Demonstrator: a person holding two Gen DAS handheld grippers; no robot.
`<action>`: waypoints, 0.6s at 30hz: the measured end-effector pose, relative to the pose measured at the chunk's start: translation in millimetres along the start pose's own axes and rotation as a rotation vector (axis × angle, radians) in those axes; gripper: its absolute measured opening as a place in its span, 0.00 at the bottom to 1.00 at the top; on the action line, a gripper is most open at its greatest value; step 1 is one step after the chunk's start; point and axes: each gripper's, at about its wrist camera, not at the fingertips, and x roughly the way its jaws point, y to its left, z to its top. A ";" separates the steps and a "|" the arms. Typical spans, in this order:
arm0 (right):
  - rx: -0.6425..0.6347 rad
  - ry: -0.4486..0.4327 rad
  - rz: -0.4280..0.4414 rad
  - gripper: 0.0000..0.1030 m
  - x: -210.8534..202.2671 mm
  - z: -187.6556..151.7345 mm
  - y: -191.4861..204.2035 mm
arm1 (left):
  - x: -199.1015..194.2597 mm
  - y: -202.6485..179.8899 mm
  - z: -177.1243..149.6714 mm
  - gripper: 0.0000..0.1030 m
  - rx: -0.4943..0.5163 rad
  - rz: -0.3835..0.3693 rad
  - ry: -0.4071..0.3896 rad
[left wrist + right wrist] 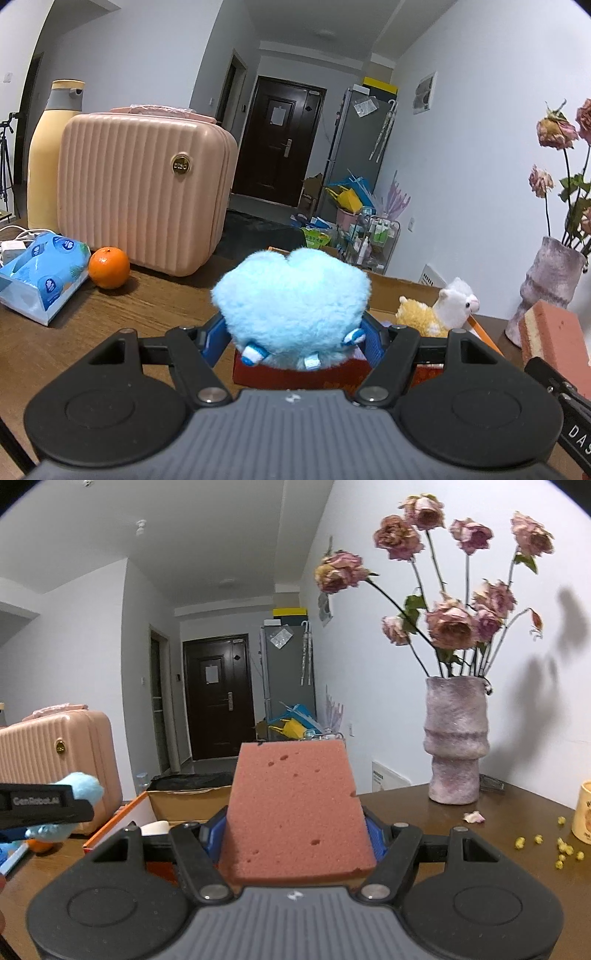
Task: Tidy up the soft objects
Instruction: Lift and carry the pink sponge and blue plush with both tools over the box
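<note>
Leftmost on the brown wooden surface (155,295) lie a blue tissue pack (40,269) and an orange (109,267), just before a pink ribbed case (144,192); a dark door (280,140) closes the hallway behind. Next, the left hand-held gripper (295,338) clamps a blue plush heart (291,306), lobes pointing away, above an open cardboard box (406,286) holding 2 plush alpacas (439,308). Rightmost, the right hand-held gripper (295,834) grips a pink sponge (295,812), long axis running forward and tilted up, near a vase (456,742) of dried roses.
</note>
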 end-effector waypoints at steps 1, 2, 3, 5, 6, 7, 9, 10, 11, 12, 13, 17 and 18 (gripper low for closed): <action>-0.004 0.002 0.001 0.67 2.8 1.7 1.8 | 2.3 0.0 1.2 0.69 -0.003 0.002 -0.001; -0.007 0.007 0.002 0.67 6.3 3.5 3.5 | 4.7 0.0 2.3 0.69 -0.006 0.003 -0.001; -0.007 0.012 0.004 0.67 9.4 5.2 4.8 | 6.8 0.1 3.2 0.69 -0.008 0.003 -0.002; -0.008 0.019 0.010 0.67 17.3 9.2 7.1 | 11.6 -0.2 5.7 0.69 -0.012 0.004 -0.004; -0.011 0.020 0.011 0.67 21.3 11.3 8.8 | 13.3 -0.3 6.8 0.69 -0.012 0.004 -0.007; -0.015 0.019 0.011 0.67 25.2 13.3 10.7 | 15.4 -0.4 8.2 0.69 -0.012 0.005 -0.011; -0.027 0.023 0.014 0.67 33.5 17.0 14.5 | 20.0 -1.0 11.4 0.69 -0.013 0.007 -0.018; -0.030 0.025 0.015 0.67 37.3 18.4 16.0 | 22.3 -1.0 12.9 0.69 -0.014 0.007 -0.021; -0.033 0.029 0.017 0.67 41.0 20.1 17.4 | 25.0 -1.0 14.6 0.69 -0.016 0.006 -0.023; -0.039 0.033 0.021 0.67 44.9 21.5 19.2 | 27.4 -1.0 16.2 0.69 -0.018 0.006 -0.025; -0.044 0.037 0.022 0.67 48.0 22.7 20.8 | 30.6 -1.3 17.9 0.69 -0.019 0.007 -0.026; -0.067 0.054 0.030 0.67 61.7 27.5 26.2 | 41.5 -2.7 23.8 0.69 -0.018 0.009 -0.034; -0.074 0.057 0.031 0.67 64.9 28.8 27.8 | 44.5 -3.2 25.2 0.69 -0.018 0.009 -0.034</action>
